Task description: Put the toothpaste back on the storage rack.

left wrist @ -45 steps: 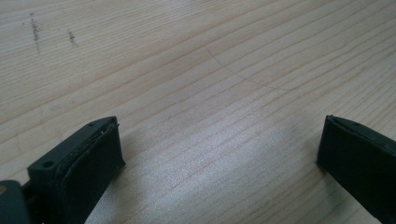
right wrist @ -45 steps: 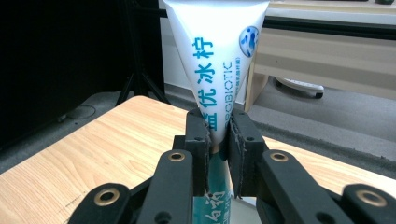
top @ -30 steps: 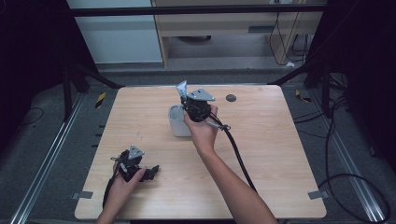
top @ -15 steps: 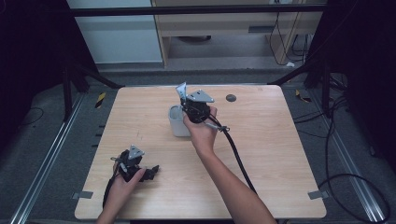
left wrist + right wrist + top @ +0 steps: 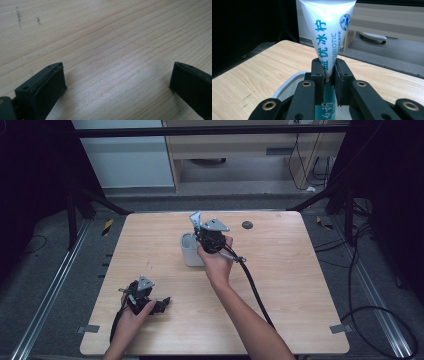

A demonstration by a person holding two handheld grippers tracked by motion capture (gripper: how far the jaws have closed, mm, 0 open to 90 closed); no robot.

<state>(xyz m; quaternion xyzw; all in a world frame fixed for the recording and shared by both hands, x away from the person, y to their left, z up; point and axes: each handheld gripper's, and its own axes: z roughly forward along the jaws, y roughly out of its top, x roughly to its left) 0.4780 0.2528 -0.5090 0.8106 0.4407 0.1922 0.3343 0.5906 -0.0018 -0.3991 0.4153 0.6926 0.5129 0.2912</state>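
A white and teal toothpaste tube point(image 5: 327, 32) stands upright, its flat crimped end up, pinched in my right gripper point(image 5: 328, 75), which is shut on it. Below the jaws lies the rim of a white cup point(image 5: 287, 86). In the high view that right gripper point(image 5: 199, 231) hovers over the white cup point(image 5: 190, 251) near the table's middle, with the tube's end point(image 5: 195, 218) poking up. My left gripper point(image 5: 161, 304) rests low at the table's front left in a hand. Its black fingers point(image 5: 47, 85) stand wide apart over bare wood, nothing between them.
The light wooden table point(image 5: 280, 285) has a small dark round disc point(image 5: 247, 225) at its back right. A black cable point(image 5: 252, 285) trails from the right gripper along the forearm. Dark floor, metal rails and a cabinet surround the table.
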